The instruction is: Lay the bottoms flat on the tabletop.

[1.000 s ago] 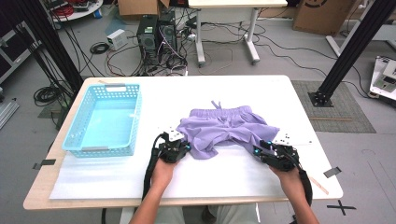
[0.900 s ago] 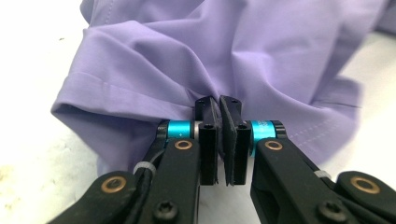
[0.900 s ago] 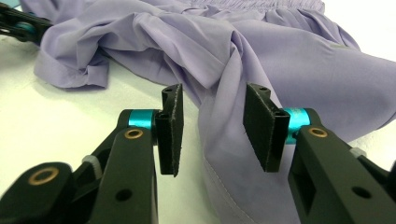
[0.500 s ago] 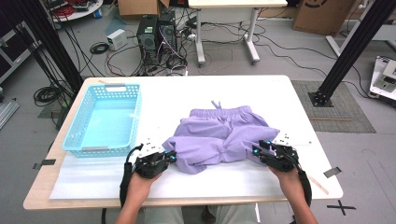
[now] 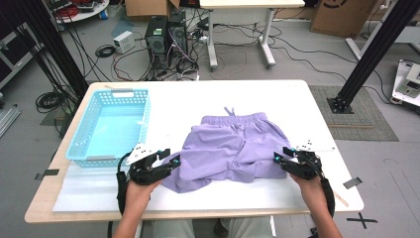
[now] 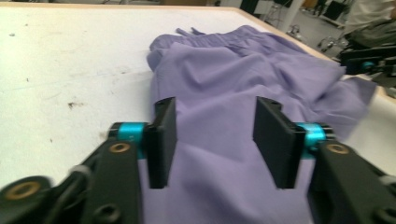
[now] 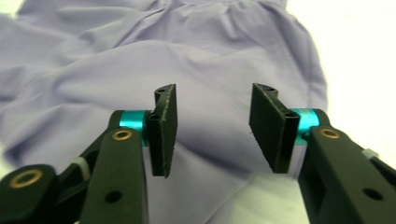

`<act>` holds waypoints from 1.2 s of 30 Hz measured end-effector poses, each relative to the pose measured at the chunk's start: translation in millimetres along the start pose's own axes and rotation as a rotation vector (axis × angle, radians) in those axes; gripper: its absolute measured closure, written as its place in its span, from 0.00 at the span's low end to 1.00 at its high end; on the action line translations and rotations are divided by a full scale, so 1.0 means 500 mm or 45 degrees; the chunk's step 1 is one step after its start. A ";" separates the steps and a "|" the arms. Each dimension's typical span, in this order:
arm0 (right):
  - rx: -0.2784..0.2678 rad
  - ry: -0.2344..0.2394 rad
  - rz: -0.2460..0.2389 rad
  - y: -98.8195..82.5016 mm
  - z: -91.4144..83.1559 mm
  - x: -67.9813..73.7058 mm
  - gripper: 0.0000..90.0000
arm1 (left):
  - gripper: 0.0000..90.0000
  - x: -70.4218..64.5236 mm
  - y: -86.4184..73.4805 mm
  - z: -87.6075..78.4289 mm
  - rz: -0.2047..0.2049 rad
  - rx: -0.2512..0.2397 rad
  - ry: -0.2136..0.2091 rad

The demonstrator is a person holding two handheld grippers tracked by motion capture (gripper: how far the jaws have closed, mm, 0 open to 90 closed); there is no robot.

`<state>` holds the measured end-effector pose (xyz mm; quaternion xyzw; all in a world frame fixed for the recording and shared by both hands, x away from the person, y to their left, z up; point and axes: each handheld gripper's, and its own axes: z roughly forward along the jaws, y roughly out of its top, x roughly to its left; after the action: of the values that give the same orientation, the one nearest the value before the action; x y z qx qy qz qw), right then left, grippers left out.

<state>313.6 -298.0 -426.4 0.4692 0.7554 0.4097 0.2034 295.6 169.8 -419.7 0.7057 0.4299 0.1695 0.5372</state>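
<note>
Purple shorts (image 5: 233,148) lie crumpled on the white table (image 5: 277,99), waistband and drawstring at the far side. My left gripper (image 5: 172,162) rests at the shorts' near left corner. Its jaws have just been opening and now stand apart over the cloth (image 6: 224,79), which lies slack between them without being pressed; the left gripper (image 6: 215,135) is open. My right gripper (image 5: 278,158) sits at the shorts' right edge. Its jaws have also just been opening wider and the right gripper (image 7: 212,126) is open above the fabric (image 7: 140,60), not pinching it.
A light blue plastic basket (image 5: 121,91) stands on the left part of the table, just beyond my left hand. Bare table surface lies behind and to the right of the shorts. The table's front edge runs close under both forearms.
My left gripper drew the shorts' near left corner out to the left, then opened and let the cloth go. The shorts now lie spread wider. The right gripper stayed put and opened slightly.
</note>
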 end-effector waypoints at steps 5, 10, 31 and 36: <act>0.013 -0.028 0.014 0.028 0.018 -0.024 0.53 | 0.47 0.010 0.027 0.066 0.047 0.071 0.033; 0.029 -0.042 -0.001 0.045 0.020 -0.032 0.52 | 0.45 0.011 0.051 0.099 0.040 0.069 0.065; 0.048 -0.046 -0.009 0.066 0.025 -0.081 0.46 | 0.21 0.031 0.062 0.136 -0.006 0.010 0.058; 0.052 -0.021 -0.052 0.073 0.015 -0.089 0.45 | 0.22 0.014 0.078 0.140 0.061 0.005 0.043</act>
<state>360.0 -325.5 -404.9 0.4610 0.7714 0.3861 0.2083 365.1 130.4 -411.5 0.7140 0.4221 0.1932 0.5242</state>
